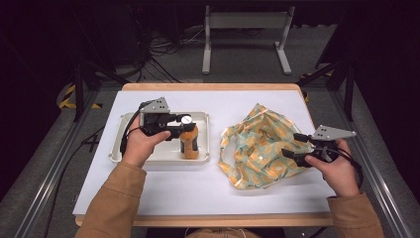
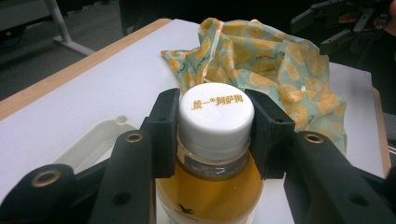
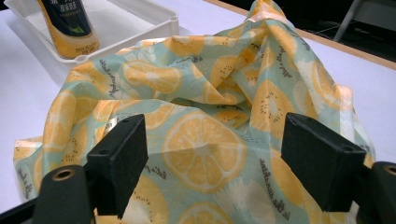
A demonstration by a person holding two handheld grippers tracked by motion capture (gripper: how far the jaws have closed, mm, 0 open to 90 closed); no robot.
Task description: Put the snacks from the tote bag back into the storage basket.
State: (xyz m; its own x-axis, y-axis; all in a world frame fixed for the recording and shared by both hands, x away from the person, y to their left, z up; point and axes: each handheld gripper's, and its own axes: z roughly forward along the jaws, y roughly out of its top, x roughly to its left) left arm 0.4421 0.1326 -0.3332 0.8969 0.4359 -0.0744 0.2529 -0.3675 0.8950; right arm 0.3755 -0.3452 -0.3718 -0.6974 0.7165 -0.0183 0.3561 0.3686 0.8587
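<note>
— Bottles first: how many do you have on the table?

— One. You have a single bottle [image 1: 189, 141] of amber drink with a white cap [image 2: 216, 117], and it stands upright in the one white tray [image 1: 153, 156] on your left half of the white table [image 1: 163, 191].

— And what is your left gripper [image 1: 184, 126] doing?

— Your left gripper is clenched on that bottle. In the left gripper view its two black jaws press against the cap from either side, one pad [image 2: 164, 130] touching each flank. The bottle's base is at the tray's right end.

— How many bags?

— One. A single fabric bag [image 1: 257, 146], pale green with orange slice prints, lies crumpled on the right half of the table, just beside the tray. You can see one strap [image 1: 224, 148] looping out along its left edge.

— And your right gripper [image 1: 296, 145]?

— Your right gripper sits at the bag's right edge with its jaws spread wide. In the right gripper view the two pads [image 3: 122, 156] stand well apart over the cloth and nothing is pinched between them.

— Hands?

— Two, one on each gripper, both in tan sleeves [image 1: 116, 198].
</note>
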